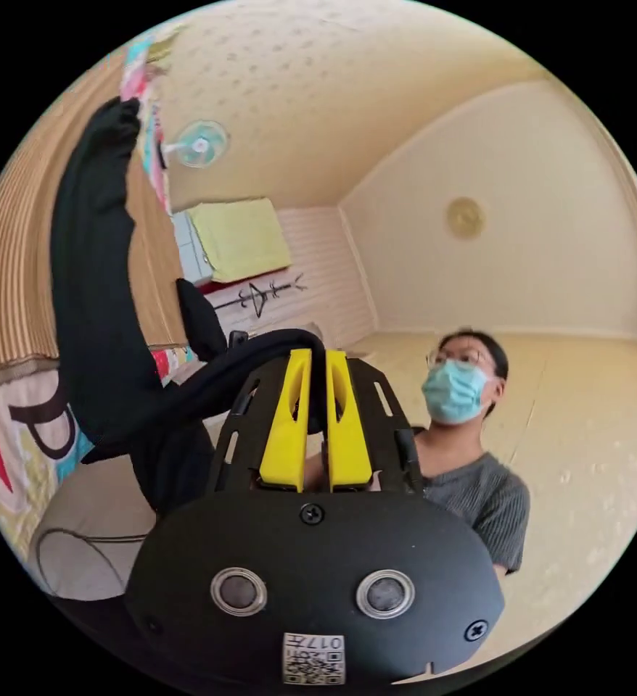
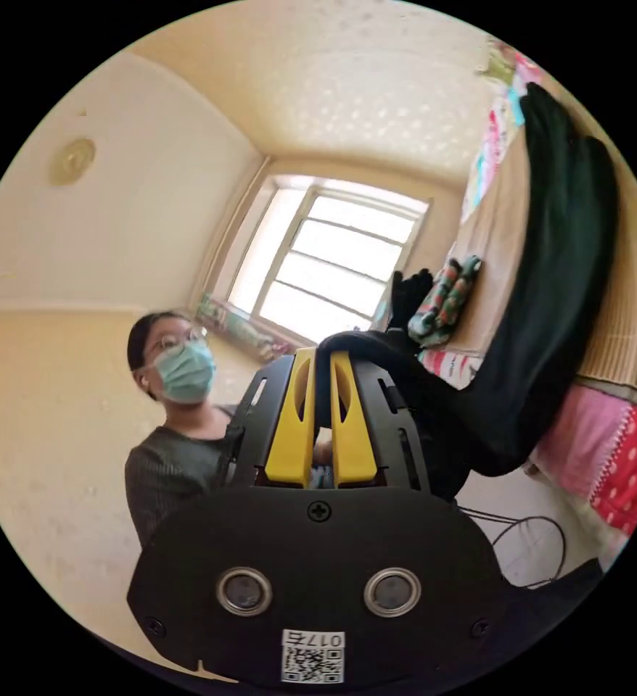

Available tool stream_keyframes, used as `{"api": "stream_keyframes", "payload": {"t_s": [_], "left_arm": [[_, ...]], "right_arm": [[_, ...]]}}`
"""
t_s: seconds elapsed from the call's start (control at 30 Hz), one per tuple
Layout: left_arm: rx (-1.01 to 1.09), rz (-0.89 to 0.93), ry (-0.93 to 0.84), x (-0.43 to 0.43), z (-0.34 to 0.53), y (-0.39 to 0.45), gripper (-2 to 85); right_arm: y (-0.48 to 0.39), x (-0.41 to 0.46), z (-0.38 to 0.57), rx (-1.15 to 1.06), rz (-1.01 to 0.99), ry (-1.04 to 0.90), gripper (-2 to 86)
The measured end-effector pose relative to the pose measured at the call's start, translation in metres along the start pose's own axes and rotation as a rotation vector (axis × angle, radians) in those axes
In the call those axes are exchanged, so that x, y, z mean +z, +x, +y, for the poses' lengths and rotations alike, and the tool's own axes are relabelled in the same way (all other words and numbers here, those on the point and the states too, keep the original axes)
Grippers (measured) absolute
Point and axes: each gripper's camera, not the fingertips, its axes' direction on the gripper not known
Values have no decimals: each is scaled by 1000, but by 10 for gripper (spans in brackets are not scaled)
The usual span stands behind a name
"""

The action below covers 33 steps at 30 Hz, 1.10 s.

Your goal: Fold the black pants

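In the left gripper view, the left gripper point(image 1: 317, 359) points upward with its two yellow jaws nearly closed, clenched on a rolled edge of the black pants point(image 1: 90, 290). From the jaw tips the dark cloth arcs away to the left and runs on in a long band across a ribbed bamboo mat point(image 1: 6, 290). A patterned sheet point(image 1: 28, 435) beside the mat carries a large dark letter that looks like a "P"; nothing else there can be read. A square code sticker point(image 1: 314, 657) sits on the gripper's black housing, its small characters too blurred to make out. Beyond the jaws, to the right, a person in a face mask and grey top point(image 1: 471, 464) looks toward the grippers.

In the right gripper view, the right gripper point(image 2: 323, 355) likewise has its yellow jaws pressed together on a fold of the pants point(image 2: 551, 290), which curve off to the right and stretch along the mat. A similar code sticker point(image 2: 313, 656) is on its housing, also unreadable. Just past the jaw tips lies a bundle of striped fabric point(image 2: 445, 301). A bright window point(image 2: 333, 261) stands behind the jaws, and the masked person is to their left.
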Motion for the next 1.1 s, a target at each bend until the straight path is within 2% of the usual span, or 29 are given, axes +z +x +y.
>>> {"api": "stream_keyframes", "payload": {"t_s": [0.13, 0.23, 0.33, 0.43, 0.6, 0.7, 0.77, 0.83, 0.87, 0.9, 0.97, 1.03, 1.07, 1.1], "left_arm": [[-240, -150, 309, -35, -40, -73, 42], [-209, -203, 378, -43, -57, -86, 50], [-115, -255, 322, -42, -72, -74, 91], [-67, -306, 231, -38, -78, -61, 122], [-20, -413, 111, -26, -68, -48, 120], [-69, -430, 116, -23, -73, -50, 104], [-110, -347, 113, -18, -100, -57, 110], [-188, -39, 131, -13, -147, -80, 162], [-224, 48, 150, -13, -155, -90, 180], [-303, 175, 240, -18, -161, -107, 191], [-324, 223, 378, -28, -158, -114, 177], [-157, 74, 347, -33, -167, -88, 53], [-121, 5, 316, -31, -169, -79, 54], [-76, -151, 254, -25, -170, -63, 55]], "right_arm": [[67, -22, -35, 212, 123, 175, 30], [96, -26, -42, 287, 153, 269, 40], [98, -27, -42, 286, 121, 340, 64], [85, -22, -43, 226, 100, 313, 110], [47, 12, -26, 142, 254, 187, 129], [42, 24, -30, 143, 256, 200, 135], [47, 27, -58, 142, 180, 226, 149], [59, 27, -91, 171, 85, 282, 169], [75, 24, -105, 255, -7, 368, 181], [84, 22, -108, 297, -98, 487, 181], [77, 21, -110, 208, -193, 626, 163], [60, 25, -117, 161, -107, 604, 150], [46, 31, -120, 146, 32, 549, 152], [35, 39, -119, 127, 173, 485, 162]]}}
